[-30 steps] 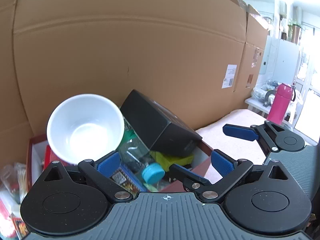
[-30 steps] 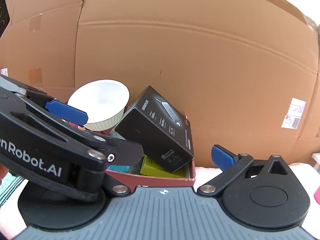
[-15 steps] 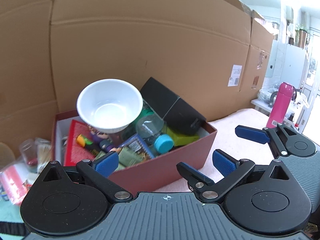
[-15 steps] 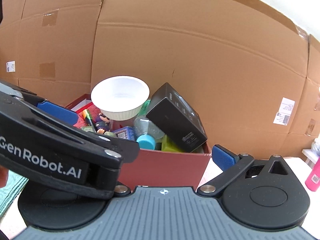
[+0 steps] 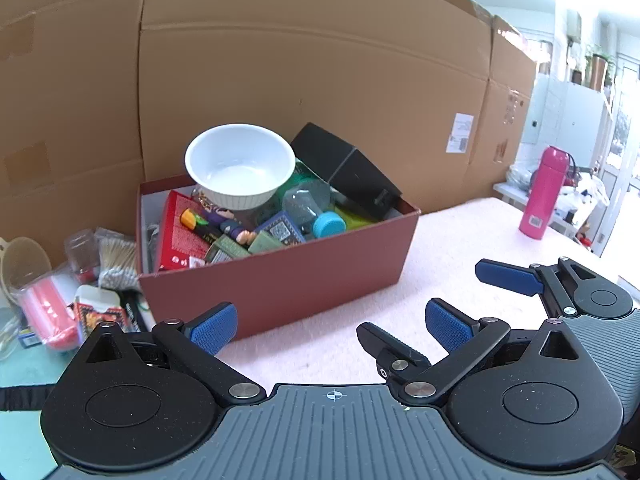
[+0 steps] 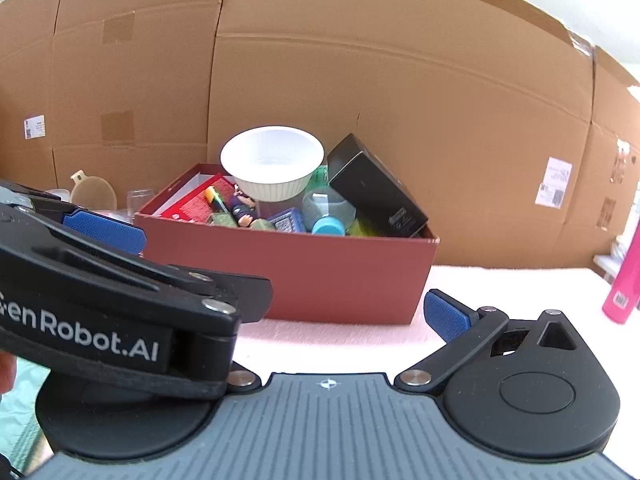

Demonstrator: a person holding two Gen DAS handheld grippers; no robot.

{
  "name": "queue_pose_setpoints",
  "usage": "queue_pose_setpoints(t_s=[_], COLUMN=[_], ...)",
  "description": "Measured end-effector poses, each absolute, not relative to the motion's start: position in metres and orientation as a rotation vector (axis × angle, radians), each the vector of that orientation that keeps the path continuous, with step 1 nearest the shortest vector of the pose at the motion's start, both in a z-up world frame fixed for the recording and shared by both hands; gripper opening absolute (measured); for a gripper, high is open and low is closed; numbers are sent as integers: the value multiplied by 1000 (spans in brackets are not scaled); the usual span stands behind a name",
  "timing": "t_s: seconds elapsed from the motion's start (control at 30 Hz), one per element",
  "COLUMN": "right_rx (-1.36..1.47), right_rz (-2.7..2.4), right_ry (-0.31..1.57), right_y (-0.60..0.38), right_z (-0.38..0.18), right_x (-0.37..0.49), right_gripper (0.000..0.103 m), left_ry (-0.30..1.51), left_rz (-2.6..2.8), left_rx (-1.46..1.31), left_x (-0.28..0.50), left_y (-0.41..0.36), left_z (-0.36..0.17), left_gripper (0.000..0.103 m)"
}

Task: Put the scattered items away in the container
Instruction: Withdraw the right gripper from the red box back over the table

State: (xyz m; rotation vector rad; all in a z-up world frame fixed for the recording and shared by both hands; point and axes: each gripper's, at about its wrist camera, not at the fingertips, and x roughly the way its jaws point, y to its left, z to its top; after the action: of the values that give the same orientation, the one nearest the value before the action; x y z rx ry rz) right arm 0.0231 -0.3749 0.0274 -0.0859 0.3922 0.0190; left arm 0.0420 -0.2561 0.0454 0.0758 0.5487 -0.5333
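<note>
While both grippers hang low over the pink tabletop (image 5: 460, 248), neither one has anything in it. Closest to the lens, the left gripper (image 5: 328, 326) has its blue-padded fingers spread wide with only table between them. The right gripper (image 5: 432, 308) sits just off to its right, and from what shows in the left camera its blue pads are well apart too. In its own view its right finger is out to the side and its left one is hidden behind the left gripper's black body, nothing gripped.

Just past the fingers is the red box (image 5: 280, 276), standing on the pink surface and packed full. On top sits a white bowl (image 5: 240, 168), upright and a bit tilted. Beside it a black box (image 5: 352, 172) leans against the far right corner, with a clear bottle with a blue cap (image 5: 316, 210) lying in front of it. A red packet (image 5: 176, 232) and small bits fill the left side.

Left of the box, still out on the table, are a bundle of cotton swabs (image 5: 114, 256), a pink tube (image 5: 50, 308) and a small carton (image 5: 100, 312).

Behind everything is a cardboard wall (image 5: 320, 72), and far right a pink flask (image 5: 542, 192).
</note>
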Motion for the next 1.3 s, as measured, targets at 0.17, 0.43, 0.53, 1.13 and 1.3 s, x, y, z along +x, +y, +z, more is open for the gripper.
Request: queue_pose_setpoints(t_s=[0.17,0.43,0.53,1.13,1.3], right_rx=[-83,-97,-116,-109,-114], right_rz=[9,31,50,136,172], right_ry=[408,408,407,380,384], right_y=[-365,-338,-325,-243,-217], right_z=[27,33,36,41,40], right_x=[5,-21,-31,-67,-66], right_gripper=[103,103,103,103,103], left_ry=[564,557,563,528,528], left_rz=[-535,-514,-499,-420,-389], left_rx=[73,50,42,-1,-14], left_x=[26,3,-4,-48,-52], left_y=[-244,-212,-197,-104,-78], left_z=[44,49,51,57,58], left_gripper=[103,103,103,103,103])
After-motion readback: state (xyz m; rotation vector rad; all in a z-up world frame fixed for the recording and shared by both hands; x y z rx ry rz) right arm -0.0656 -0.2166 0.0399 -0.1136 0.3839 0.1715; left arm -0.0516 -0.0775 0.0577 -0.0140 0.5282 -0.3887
